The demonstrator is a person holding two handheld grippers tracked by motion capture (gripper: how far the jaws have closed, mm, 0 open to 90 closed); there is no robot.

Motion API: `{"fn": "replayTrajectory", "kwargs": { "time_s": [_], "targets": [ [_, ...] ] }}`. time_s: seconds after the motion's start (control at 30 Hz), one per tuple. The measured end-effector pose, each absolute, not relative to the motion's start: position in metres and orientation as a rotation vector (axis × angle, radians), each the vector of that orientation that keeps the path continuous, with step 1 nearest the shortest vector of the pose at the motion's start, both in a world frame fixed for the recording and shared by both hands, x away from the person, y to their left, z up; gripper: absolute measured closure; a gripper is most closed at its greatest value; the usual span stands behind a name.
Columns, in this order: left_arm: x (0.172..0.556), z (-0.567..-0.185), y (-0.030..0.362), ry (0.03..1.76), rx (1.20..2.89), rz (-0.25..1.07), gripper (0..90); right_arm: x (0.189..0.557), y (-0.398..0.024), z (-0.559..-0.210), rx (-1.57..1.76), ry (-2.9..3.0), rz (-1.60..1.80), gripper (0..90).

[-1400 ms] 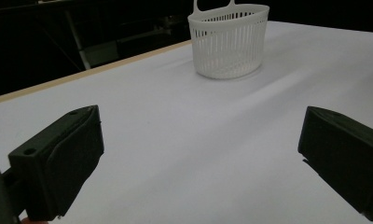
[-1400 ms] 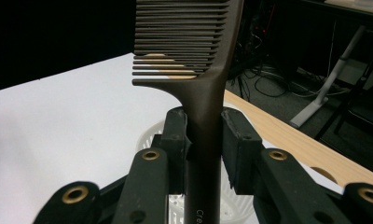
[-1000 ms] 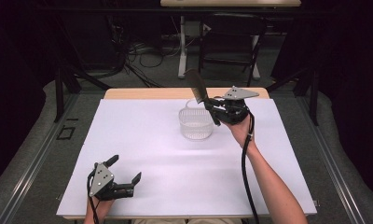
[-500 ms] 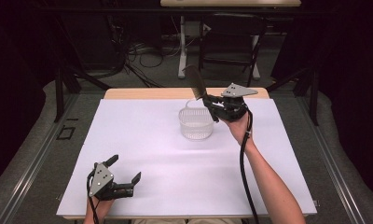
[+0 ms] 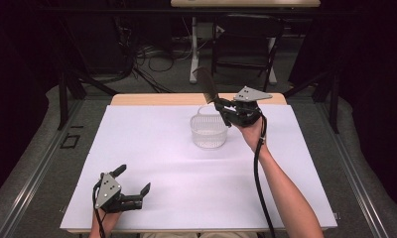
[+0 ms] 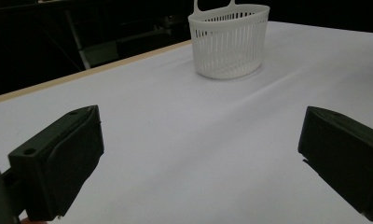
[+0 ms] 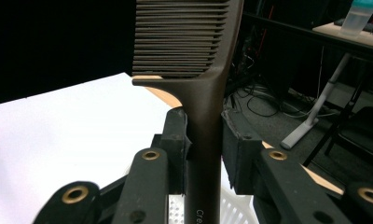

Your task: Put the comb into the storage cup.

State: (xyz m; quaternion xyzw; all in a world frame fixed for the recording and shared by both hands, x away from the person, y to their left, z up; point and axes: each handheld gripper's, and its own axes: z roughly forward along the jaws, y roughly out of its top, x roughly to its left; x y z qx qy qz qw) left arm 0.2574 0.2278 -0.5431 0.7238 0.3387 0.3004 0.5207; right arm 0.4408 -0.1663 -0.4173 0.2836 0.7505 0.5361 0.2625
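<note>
White table (image 5: pixel 137 148), nothing shifted on it. Basket (image 5: pixel 209 130) as before, far centre. Right gripper (image 5: pixel 225 110) clamped on comb (image 5: pixel 205 83), raised slightly, above basket's right rim; likely poised for drop. Left gripper (image 5: pixel 133 184) unmoved, spread wide, empty, near edge.

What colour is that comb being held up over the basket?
Dark brown. The comb shows best in the right gripper view, clamped by the right gripper.

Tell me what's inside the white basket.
The white basket looks empty from the high view, with its pale floor visible. From the left gripper view its slatted wall hides the inside. The comb stays outside, clamped in the right gripper by the rim.
</note>
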Motion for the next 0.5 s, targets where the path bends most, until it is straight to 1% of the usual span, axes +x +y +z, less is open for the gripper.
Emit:
{"fn": "replayTrajectory", "kwargs": {
  "time_s": [0.5],
  "targets": [
    [0.2570, -0.5427, 0.2277, 0.811, 1.734, 0.719, 0.3, 0.4473, -0.1601, -0.4171, 0.730, 2.018, 1.440, 72.5]
  ]
}}
